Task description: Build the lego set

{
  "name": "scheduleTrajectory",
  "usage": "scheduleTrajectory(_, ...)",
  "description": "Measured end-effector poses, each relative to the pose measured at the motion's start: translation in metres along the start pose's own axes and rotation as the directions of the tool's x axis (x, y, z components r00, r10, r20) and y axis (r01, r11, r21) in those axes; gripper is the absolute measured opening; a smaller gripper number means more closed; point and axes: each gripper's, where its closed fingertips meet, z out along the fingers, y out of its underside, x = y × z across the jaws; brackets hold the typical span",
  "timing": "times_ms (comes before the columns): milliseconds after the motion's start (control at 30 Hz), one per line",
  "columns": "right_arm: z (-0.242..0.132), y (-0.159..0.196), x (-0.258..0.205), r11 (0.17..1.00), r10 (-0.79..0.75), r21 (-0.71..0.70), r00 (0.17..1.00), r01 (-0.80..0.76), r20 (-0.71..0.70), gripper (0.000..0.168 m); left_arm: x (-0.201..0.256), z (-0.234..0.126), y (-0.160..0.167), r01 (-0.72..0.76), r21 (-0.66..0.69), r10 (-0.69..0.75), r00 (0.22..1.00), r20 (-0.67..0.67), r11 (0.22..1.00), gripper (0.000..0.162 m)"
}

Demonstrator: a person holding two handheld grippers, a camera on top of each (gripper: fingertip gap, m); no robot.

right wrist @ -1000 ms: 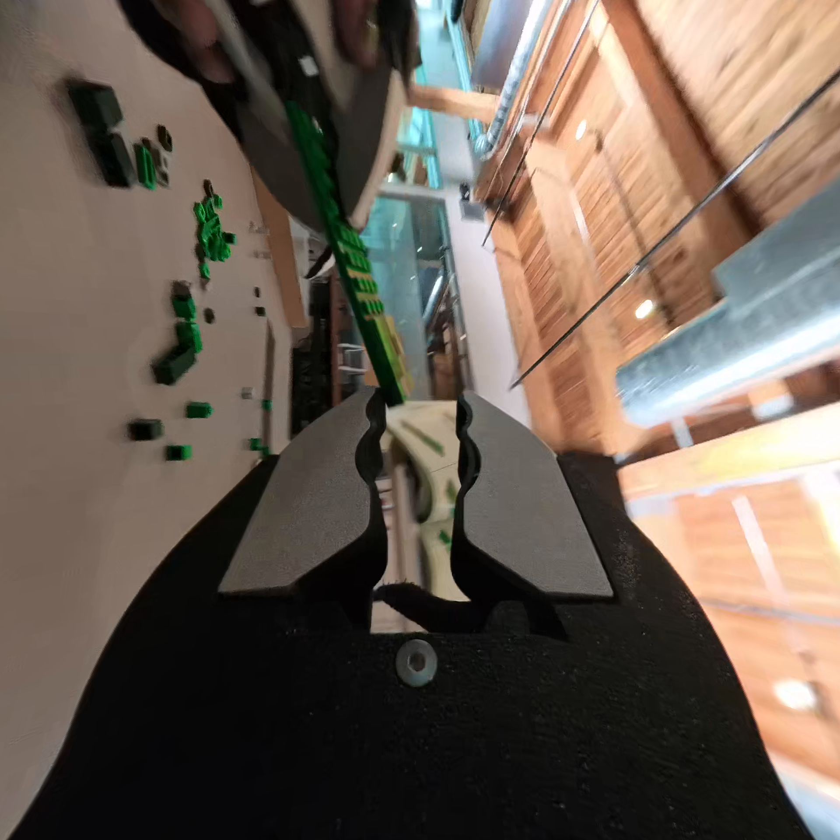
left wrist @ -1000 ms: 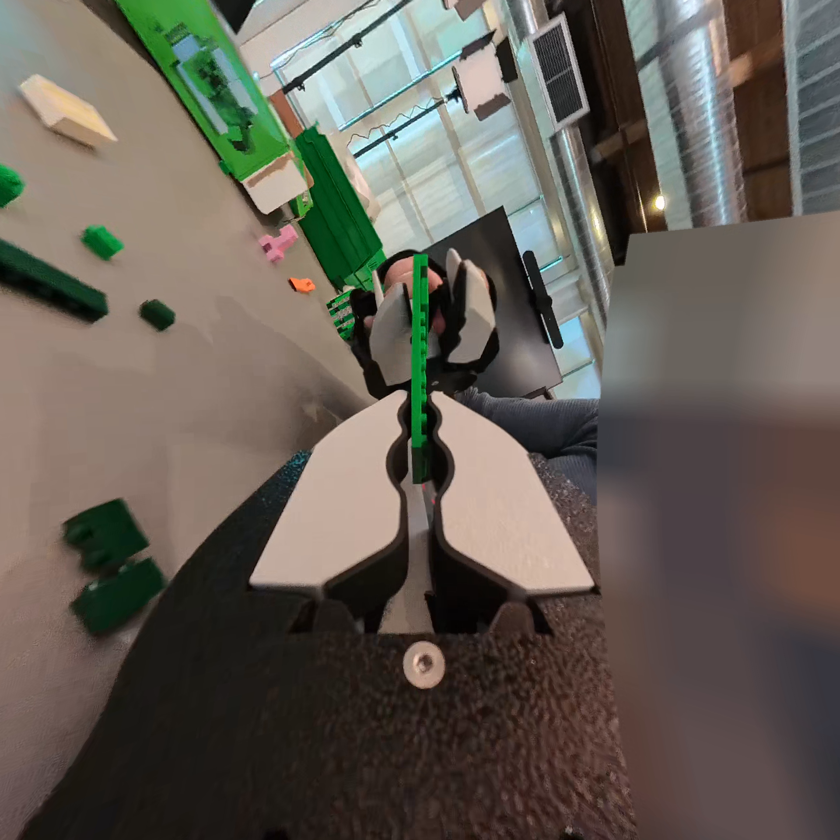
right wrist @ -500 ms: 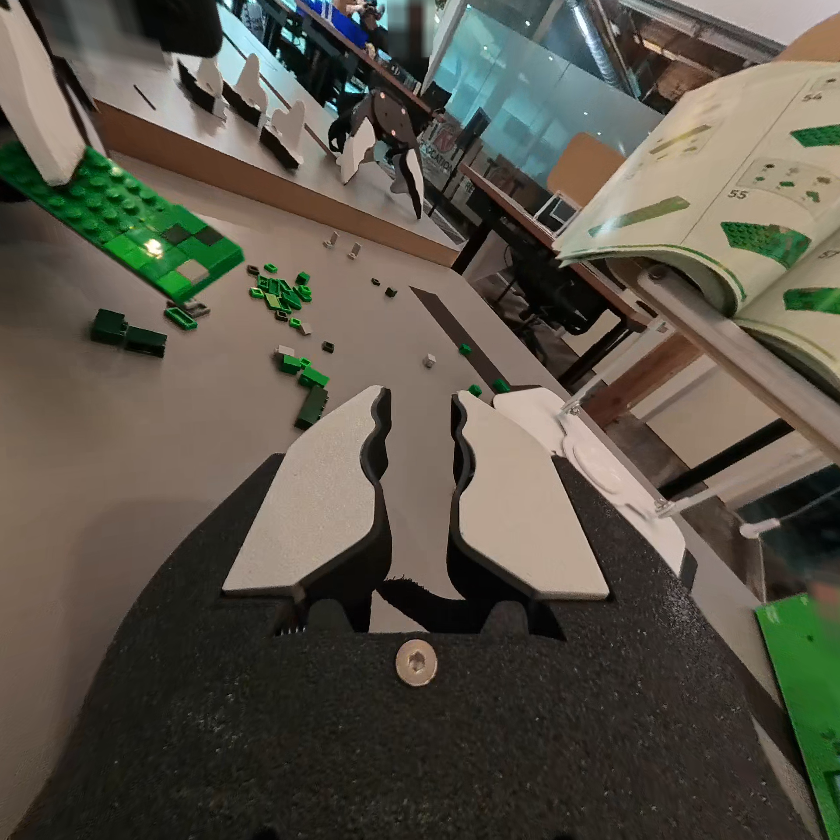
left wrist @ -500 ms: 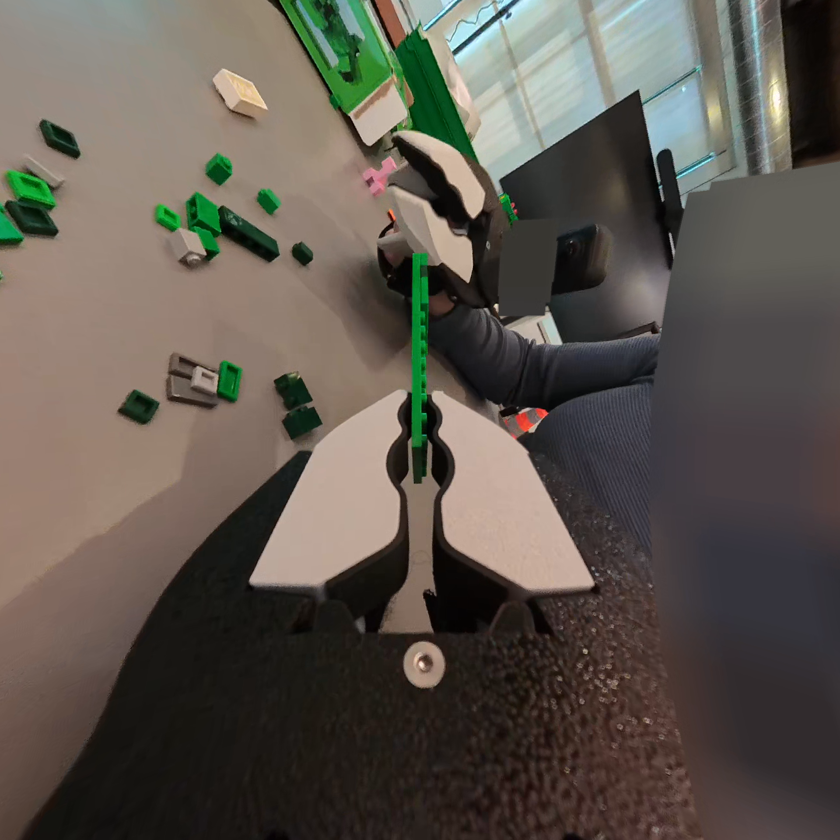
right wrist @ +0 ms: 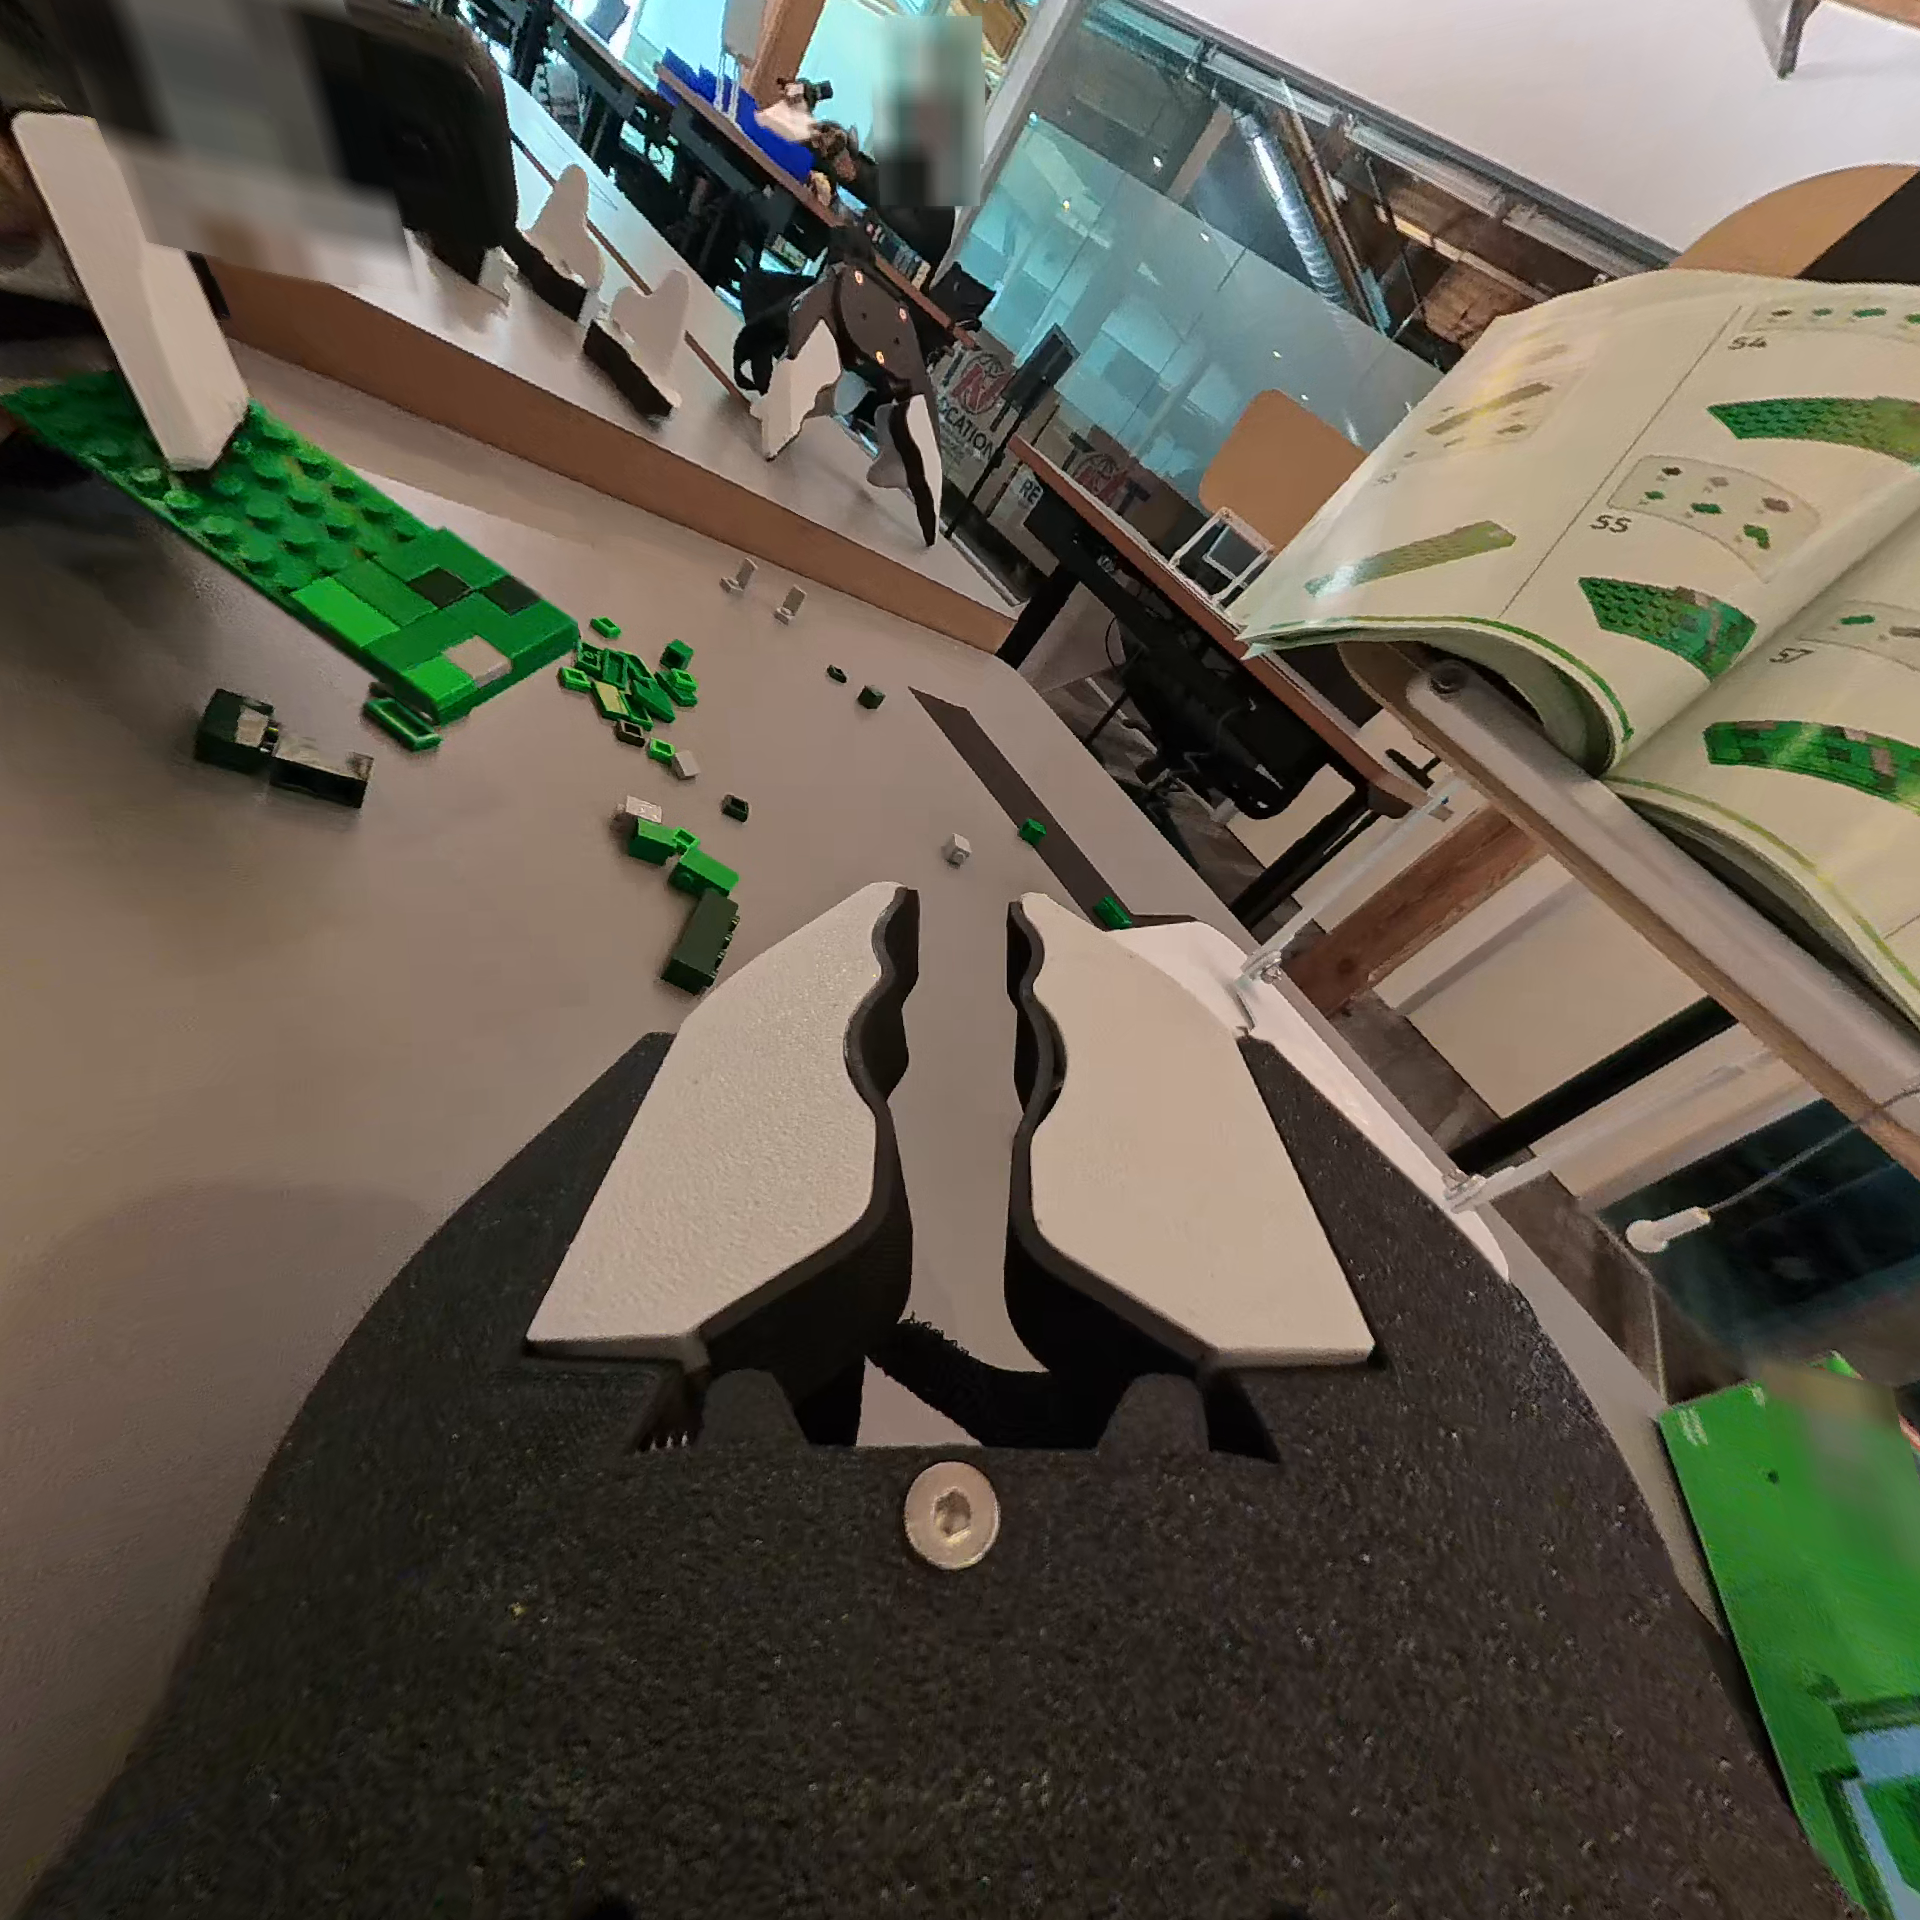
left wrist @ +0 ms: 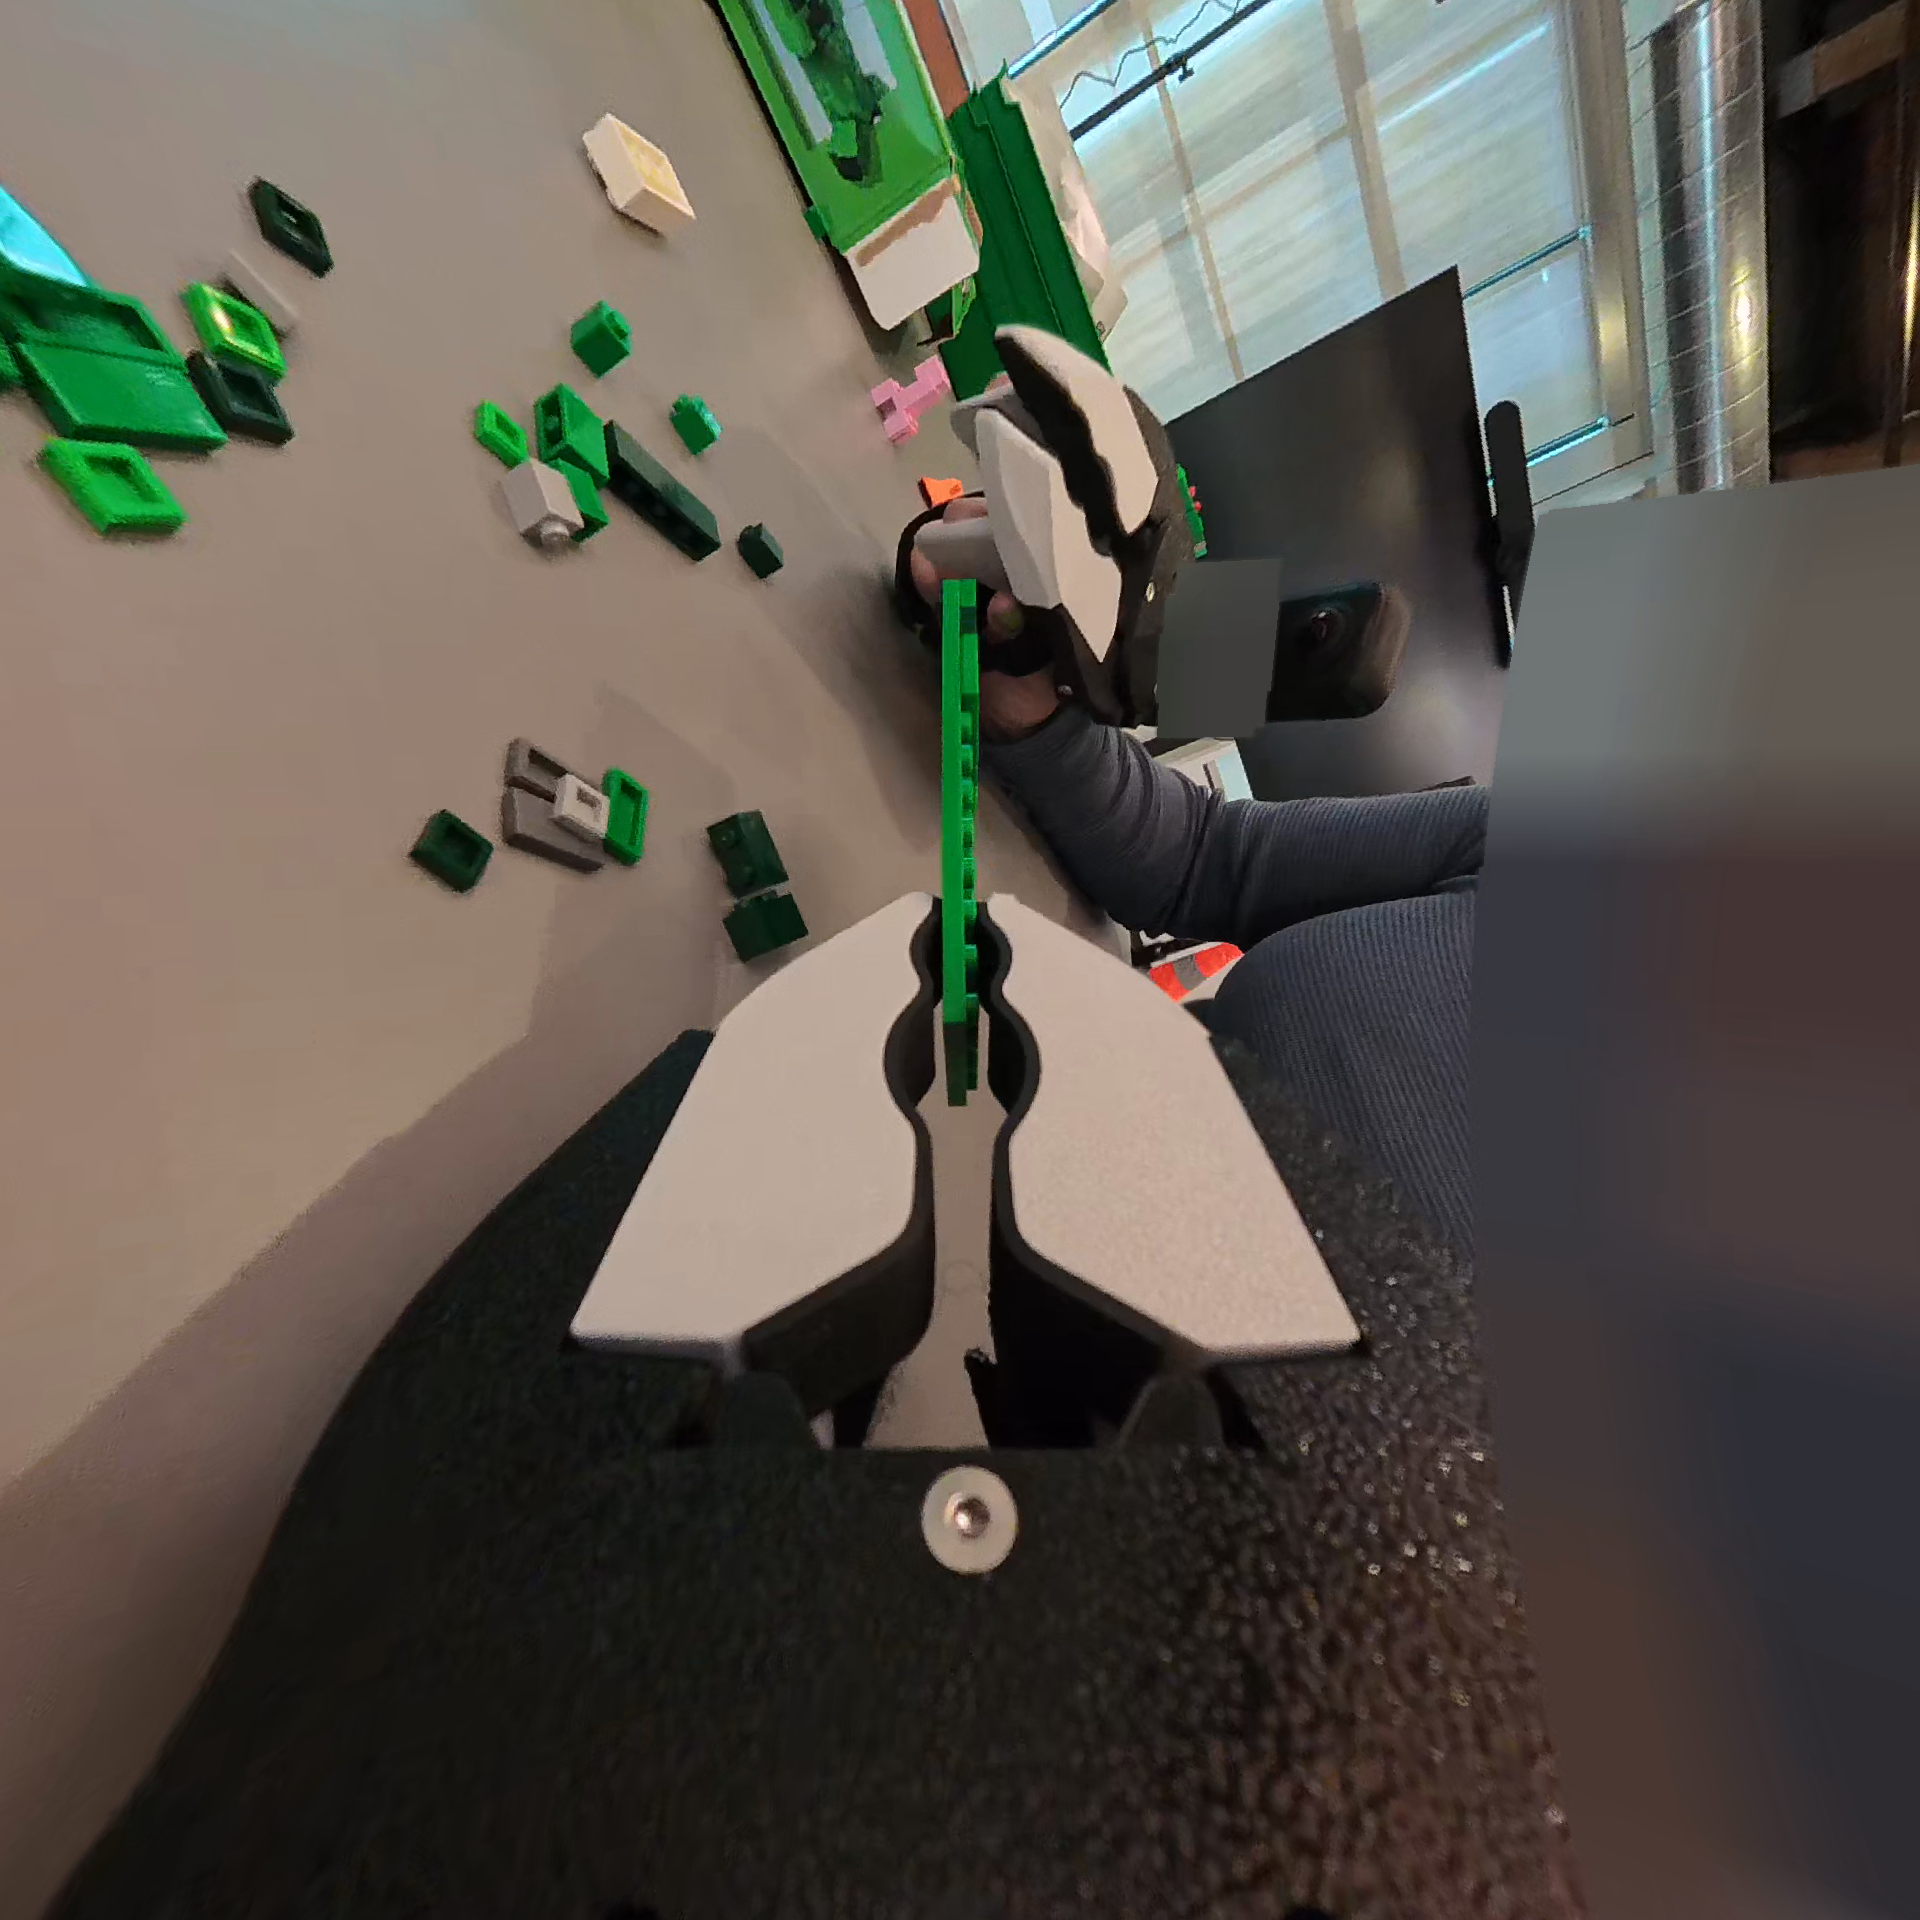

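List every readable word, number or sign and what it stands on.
I quote no writing; its bearers:
instruction booklet: step numbers by diagrams.
glass wall: lettering, partly hidden.
green box: print blurred.
green plate, in the left gripper: none.

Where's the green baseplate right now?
The green baseplate is clamped edge-on in the left gripper, held above the table. In the right wrist view it is at upper left, tiled end nearest the loose green pieces.

Flat studded plastic plate: bright green, its end patched dark green, grey and black. Smooth matte table beneath it: grey-beige. Scattered small bricks beside it: green and grey.
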Motion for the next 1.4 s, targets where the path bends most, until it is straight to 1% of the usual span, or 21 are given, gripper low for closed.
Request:
scheduleTrajectory(133,-0.002,-0.003,0.004,1.0,-0.002,0.026,1.0,0.003,-0.024,0.006,0.001,-0.003,-0.004,0.016,0.026,-0.015,1.0,-0.021,1.0,0.004)
scheduleTrajectory(367,-0.001,-0.001,0.006,0.999,0.041,0.018,0.999,-0.04,-0.02,0.005,0.001,0.0,0.002,0.021,-0.012,-0.021,0.999,-0.03,1.0,0.004)
scheduleTrajectory(433,0.0,0.0,0.013,0.998,0.059,0.011,0.997,-0.059,-0.05,0.0,0.002,0.0,0.003,0.024,-0.017,-0.025,0.999,-0.04,1.0,0.004)
scheduleTrajectory(467,0.002,0.0,0.019,0.998,0.061,0.017,0.995,-0.059,-0.073,0.0,0.003,0.0,0.003,0.024,-0.018,-0.025,0.999,-0.048,1.0,0.004)
scheduleTrajectory(533,0.011,-0.004,0.044,0.999,0.017,0.042,0.987,-0.011,-0.157,0.0,0.004,-0.001,0.003,0.027,-0.015,-0.028,0.998,-0.062,1.0,0.004)
scheduleTrajectory(633,0.037,-0.014,0.107,0.994,-0.052,0.067,0.935,0.081,-0.352,0.0,0.005,-0.001,0.003,0.028,-0.009,-0.029,0.997,-0.069,1.0,0.004)
scheduleTrajectory(733,0.072,-0.017,0.171,0.996,-0.025,0.057,0.866,0.062,-0.5,0.0,0.004,-0.001,0.002,0.039,-0.003,-0.039,0.997,-0.07,0.999,0.004)
scheduleTrajectory(800,0.097,-0.013,0.199,0.999,-0.003,0.037,0.842,0.028,-0.54,0.0,0.004,-0.002,0.0,0.056,0.009,-0.055,0.996,-0.075,0.998,0.004)
scheduleTrajectory(867,0.121,-0.004,0.214,1.0,-0.005,-0.007,0.832,0.001,-0.554,0.0,0.002,-0.004,-0.003,0.068,0.031,-0.066,0.995,-0.073,0.997,0.004)
scheduleTrajectory(967,0.147,0.006,0.218,0.999,-0.014,-0.048,0.841,-0.015,-0.541,0.0,0.0,-0.006,-0.006,0.074,0.057,-0.07,0.995,-0.064,0.996,0.004)
scheduleTrajectory(1067,0.158,0.005,0.215,0.997,-0.052,-0.073,0.839,0.015,-0.542,0.0,-0.001,-0.005,-0.006,0.079,0.051,-0.076,0.995,-0.06,0.996,0.004)
scheduleTrajectory(1267,0.165,0.004,0.209,0.983,-0.167,-0.155,0.822,0.097,-0.545,0.0,-0.002,-0.004,-0.004,0.083,0.04,-0.081,0.995,-0.056,0.996,0.004)
scheduleTrajectory(1400,0.161,0.0,0.203,0.964,-0.264,-0.176,0.787,0.199,-0.557,0.0,-0.002,-0.004,-0.004,0.082,0.034,-0.08,0.995,-0.053,0.996,0.004)
